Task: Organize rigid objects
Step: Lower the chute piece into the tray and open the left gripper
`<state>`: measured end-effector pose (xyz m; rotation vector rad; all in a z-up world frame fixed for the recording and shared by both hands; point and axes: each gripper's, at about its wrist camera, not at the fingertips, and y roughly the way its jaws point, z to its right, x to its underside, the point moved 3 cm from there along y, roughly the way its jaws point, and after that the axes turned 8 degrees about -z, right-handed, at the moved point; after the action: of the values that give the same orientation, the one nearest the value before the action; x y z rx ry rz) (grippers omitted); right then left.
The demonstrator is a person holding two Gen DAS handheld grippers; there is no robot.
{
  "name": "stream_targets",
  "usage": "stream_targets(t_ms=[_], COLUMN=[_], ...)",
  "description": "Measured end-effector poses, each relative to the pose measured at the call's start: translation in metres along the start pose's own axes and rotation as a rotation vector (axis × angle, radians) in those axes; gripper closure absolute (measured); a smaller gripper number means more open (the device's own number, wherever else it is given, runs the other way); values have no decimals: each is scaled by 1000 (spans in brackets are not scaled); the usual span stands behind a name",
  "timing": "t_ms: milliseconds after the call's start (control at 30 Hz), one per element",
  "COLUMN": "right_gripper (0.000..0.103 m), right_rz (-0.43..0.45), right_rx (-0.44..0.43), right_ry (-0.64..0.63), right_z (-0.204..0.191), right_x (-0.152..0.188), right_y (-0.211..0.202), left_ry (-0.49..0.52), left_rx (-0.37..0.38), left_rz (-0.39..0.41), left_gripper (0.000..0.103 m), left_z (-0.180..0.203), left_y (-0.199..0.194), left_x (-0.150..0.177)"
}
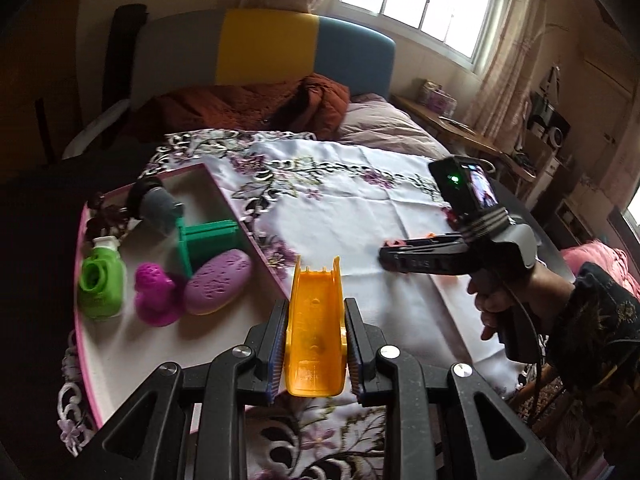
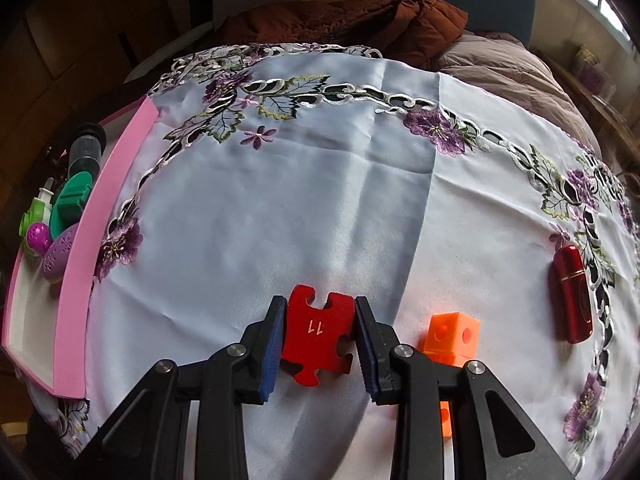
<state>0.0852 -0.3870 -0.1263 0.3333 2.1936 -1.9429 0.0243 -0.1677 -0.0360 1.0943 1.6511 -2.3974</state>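
My left gripper (image 1: 316, 344) is shut on a yellow plastic chute piece (image 1: 315, 332), held above the near corner of the pink tray (image 1: 256, 246). The tray holds a green toy camera (image 1: 100, 284), a magenta piece (image 1: 154, 294), a purple oval (image 1: 218, 282), a green frame (image 1: 206, 242) and a grey-black cylinder (image 1: 154, 202). My right gripper (image 2: 318, 340) is shut on a red puzzle piece marked 11 (image 2: 318, 338), low over the white cloth. An orange cube piece (image 2: 454, 338) lies just right of it. A dark red capsule (image 2: 572, 296) lies at far right.
The table has a white embroidered cloth (image 2: 320, 200). The pink tray (image 2: 104, 220) stands along its left edge. A bed with a brown jacket (image 1: 248, 104) lies behind. The right gripper (image 1: 452, 248) and the hand on it show at the right of the left wrist view.
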Motion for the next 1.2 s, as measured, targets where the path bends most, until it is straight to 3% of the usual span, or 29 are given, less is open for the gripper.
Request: stream_targets(t_ms=[400,700,933,1200], right_gripper=[69,69,69,69], right_rz=[4,4,4,4], right_rx=[20,28,37,39], right_ry=[-25,-36,-49,-51], right_z=[-2,-3,-3,-3], right_x=[0,0,-1,-1], right_y=[0,0,0,0], left_ry=[-95,-250,-353,-352], left_rx=[-26,-72,-82,-137], left_rz=[-17,-5,-40,-70], left_gripper=[77,77,77,77], left_z=[-37,-102,-139,-150], left_y=[-1,-16,-9,11], left_x=[11,24,39,32])
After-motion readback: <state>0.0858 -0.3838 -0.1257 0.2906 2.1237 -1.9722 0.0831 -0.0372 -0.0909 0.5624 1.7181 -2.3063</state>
